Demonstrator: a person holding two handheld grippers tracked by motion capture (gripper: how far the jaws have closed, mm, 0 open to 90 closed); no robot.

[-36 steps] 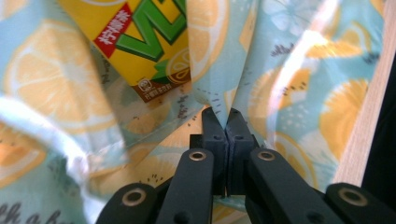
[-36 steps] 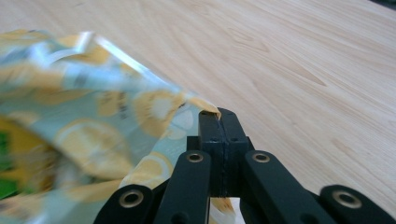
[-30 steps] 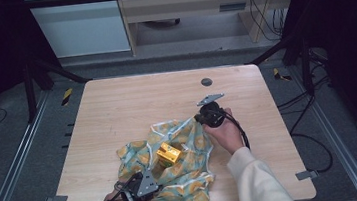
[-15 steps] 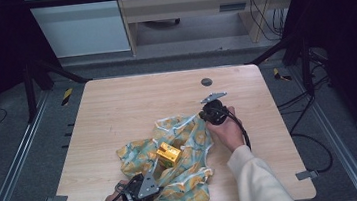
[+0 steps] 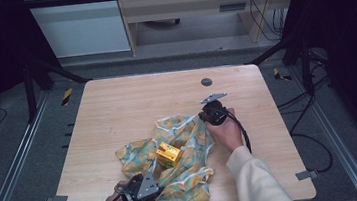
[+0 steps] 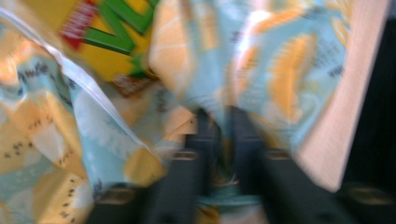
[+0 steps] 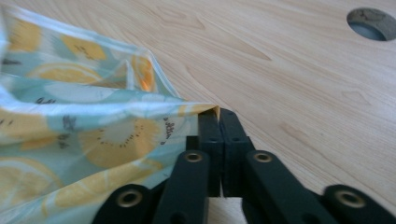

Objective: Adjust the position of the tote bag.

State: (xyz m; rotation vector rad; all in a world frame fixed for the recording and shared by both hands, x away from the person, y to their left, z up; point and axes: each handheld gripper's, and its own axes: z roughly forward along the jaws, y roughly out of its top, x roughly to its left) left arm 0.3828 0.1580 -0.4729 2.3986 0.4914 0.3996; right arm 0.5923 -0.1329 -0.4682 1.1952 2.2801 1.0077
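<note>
A lemon-print cloth (image 5: pixel 190 134) lies rumpled on the near half of the bench (image 5: pixel 131 100), with a small yellow box (image 5: pixel 168 154) sitting on it near its middle.

The right gripper (image 5: pixel 201 115) has the far right corner of the cloth. In the right gripper view its fingers (image 7: pixel 210 135) are pressed together, with only the tip of the corner between them, and they have just been opening a little. That hold looks thin, so any pull outward or upward could draw the corner out and drop it flat on the wood.

The left gripper (image 5: pixel 158 181) is at the near edge of the cloth, close to the front of the bench. Its fingers (image 6: pixel 205 135) have just been opening with a fold of cloth between them. The blur there makes it impossible to tell whether they are pressing on it.

- **Uneven hold:** if one side lets go while the other holds, the cloth will skew and may drag or tip the box.
- **Box sliding:** the box sits loose on bunched fabric, so a quick lift of either corner could send it sliding towards the other side.
- **Cloth over the edge:** the near hem lies at the front edge of the bench, so slack there could slip over it
</note>
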